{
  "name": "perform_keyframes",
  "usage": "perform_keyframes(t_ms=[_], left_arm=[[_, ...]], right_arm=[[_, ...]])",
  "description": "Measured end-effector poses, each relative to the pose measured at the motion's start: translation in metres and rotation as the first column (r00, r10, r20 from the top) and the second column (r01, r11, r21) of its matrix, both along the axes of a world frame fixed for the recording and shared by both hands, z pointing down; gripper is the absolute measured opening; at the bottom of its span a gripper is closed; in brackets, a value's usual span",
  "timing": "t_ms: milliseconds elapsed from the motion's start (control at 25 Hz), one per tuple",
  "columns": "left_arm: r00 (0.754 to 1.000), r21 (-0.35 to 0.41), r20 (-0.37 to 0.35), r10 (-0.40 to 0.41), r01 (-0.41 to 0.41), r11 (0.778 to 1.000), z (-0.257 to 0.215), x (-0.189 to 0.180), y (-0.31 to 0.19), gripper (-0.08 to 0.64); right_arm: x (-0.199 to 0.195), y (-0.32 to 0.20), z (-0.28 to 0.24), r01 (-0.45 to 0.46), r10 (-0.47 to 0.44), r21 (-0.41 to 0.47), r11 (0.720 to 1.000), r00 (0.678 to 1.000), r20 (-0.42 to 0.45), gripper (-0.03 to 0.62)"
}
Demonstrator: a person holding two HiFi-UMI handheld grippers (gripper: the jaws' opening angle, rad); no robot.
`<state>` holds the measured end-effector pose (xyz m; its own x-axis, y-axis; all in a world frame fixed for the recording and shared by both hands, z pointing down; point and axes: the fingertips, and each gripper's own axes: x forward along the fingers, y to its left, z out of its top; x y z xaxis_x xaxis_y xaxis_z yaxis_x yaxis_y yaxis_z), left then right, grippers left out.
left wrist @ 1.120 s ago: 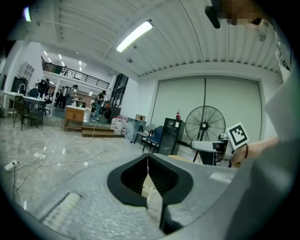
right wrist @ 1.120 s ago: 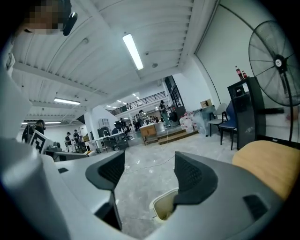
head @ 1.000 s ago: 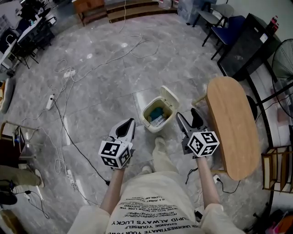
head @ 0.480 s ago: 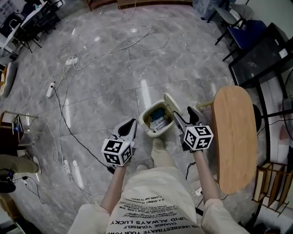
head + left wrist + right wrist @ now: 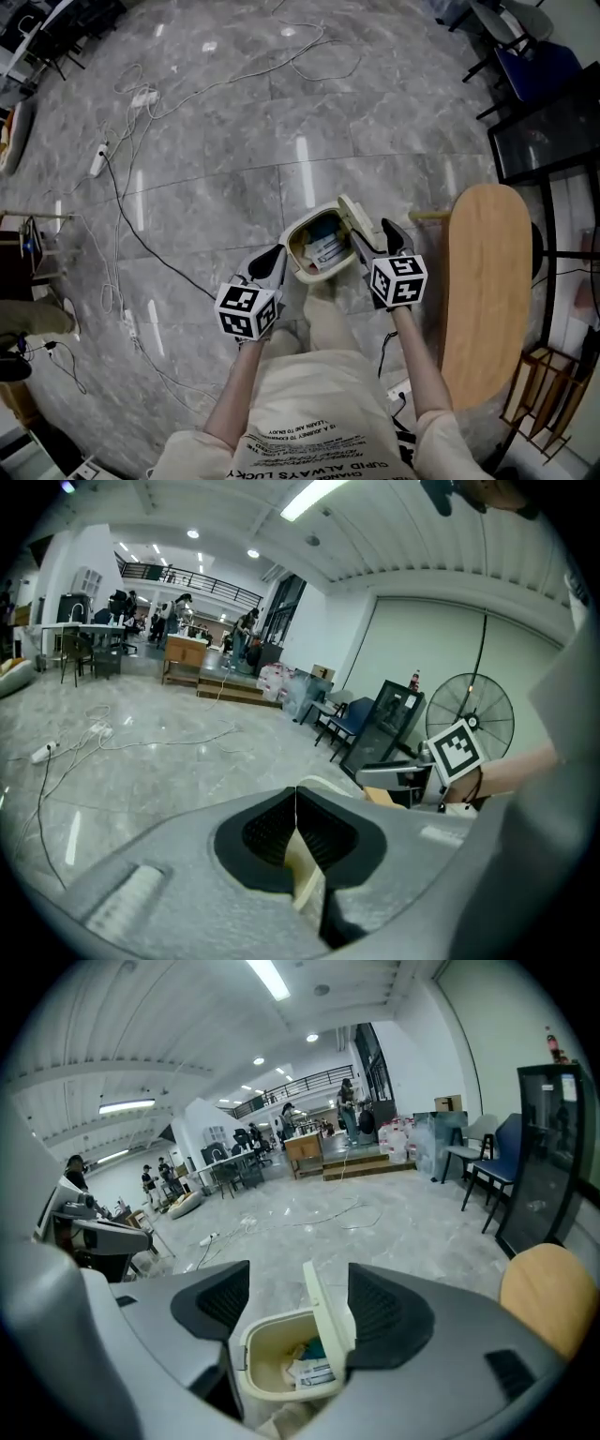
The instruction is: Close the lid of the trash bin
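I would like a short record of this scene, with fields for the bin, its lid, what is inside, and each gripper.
trash bin: cream, open
lid: raised, standing upright
contents: white packaging, teal item
left gripper: jaws together, holding nothing
right gripper: jaws apart, lid in line between them; contact unclear
task state: lid not yet closed

Cream printed T-shirt (image 5: 314, 403); grey left gripper (image 5: 276, 257) and right gripper (image 5: 374, 234), black-padded.

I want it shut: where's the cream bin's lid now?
In the head view, the cream plastic lid stands open at the right side of the cream trash bin, ahead of the right tool.
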<state>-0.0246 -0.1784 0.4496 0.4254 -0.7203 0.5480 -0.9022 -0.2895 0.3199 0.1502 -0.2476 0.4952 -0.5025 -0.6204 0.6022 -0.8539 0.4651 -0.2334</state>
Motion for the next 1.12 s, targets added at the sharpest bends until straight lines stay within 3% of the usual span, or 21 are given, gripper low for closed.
perform_keyframes(t_ms=[560, 1120], left_arm=[[0.997, -0.120, -0.002, -0.076, 0.075, 0.990, 0.069, 0.023, -0.007, 0.023], [0.993, -0.152, -0.028, -0.116, 0.111, 0.982, 0.102, 0.027, 0.013, 0.023]], right_arm=[[-0.007, -0.006, 0.065, 0.124, -0.128, -0.033, 0.992, 0.974, -0.189, 0.316], [-0.028, 0.009, 0.077, 0.230, -0.196, 0.041, 0.972, 0.896, -0.398, 0.314]])
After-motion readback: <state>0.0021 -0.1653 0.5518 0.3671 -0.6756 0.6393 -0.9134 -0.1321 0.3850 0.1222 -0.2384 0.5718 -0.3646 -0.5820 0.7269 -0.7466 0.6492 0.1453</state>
